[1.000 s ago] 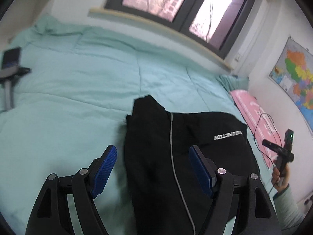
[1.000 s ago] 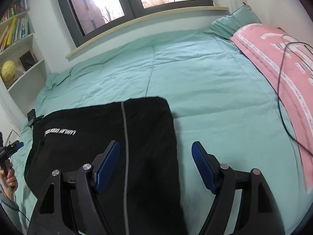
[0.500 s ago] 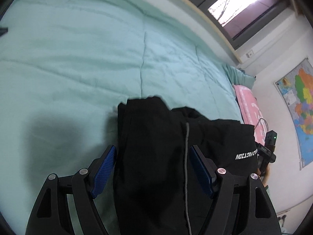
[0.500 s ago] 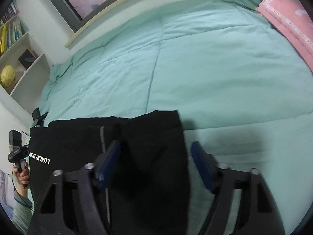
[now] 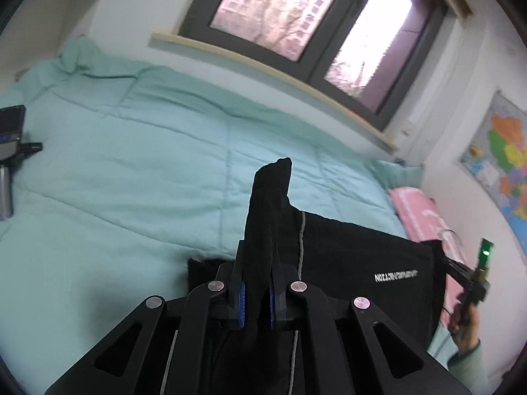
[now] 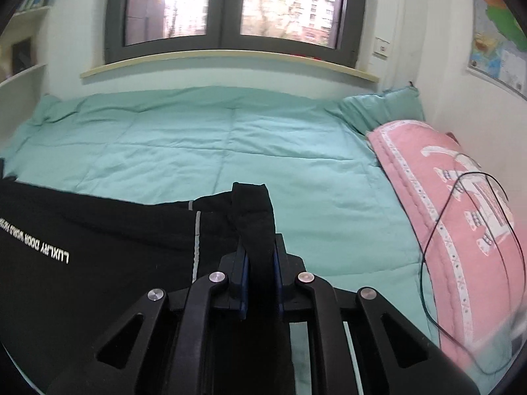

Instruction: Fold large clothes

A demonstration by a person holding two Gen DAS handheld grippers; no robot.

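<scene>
**Both tongs clamped on black garment over the bed**

Left wrist view: left tongs (image 5: 256, 279) closed on a bunched corner of the garment (image 5: 362, 256). Blue pads (image 5: 242, 299) press the cloth from both sides; a peak of fabric stands up past the tips. The rest of the garment trails to the right, lying on the green bed (image 5: 131, 164), white lettering facing up and a thin grey stripe running near the clamp. Only this view shows the person's other hand (image 5: 464, 319) at far right in a pale green sleeve, gripping a black handle with a green light. Also only here: a dark device (image 5: 10, 131) on a stand at the bed's left edge, and a wall map (image 5: 500, 164).

Right wrist view: right tongs (image 6: 260, 276) likewise shut on a fold of the garment (image 6: 98, 230), cloth rising as a short band above the tips. The garment spreads to the left, lettering readable, grey stripe beside the clamp. Only this view shows the pink blanket (image 6: 444, 197) in full along the bed's right side, a thin black cable (image 6: 438, 223) looping across it, and a green pillow (image 6: 382, 105) behind. Window (image 6: 230, 6) straight ahead.

Pose: both tongs tip downward toward the bed, each lifting its corner of cloth clear of the quilt. The right tongs' own body is not seen from the left camera, only its handle.
</scene>
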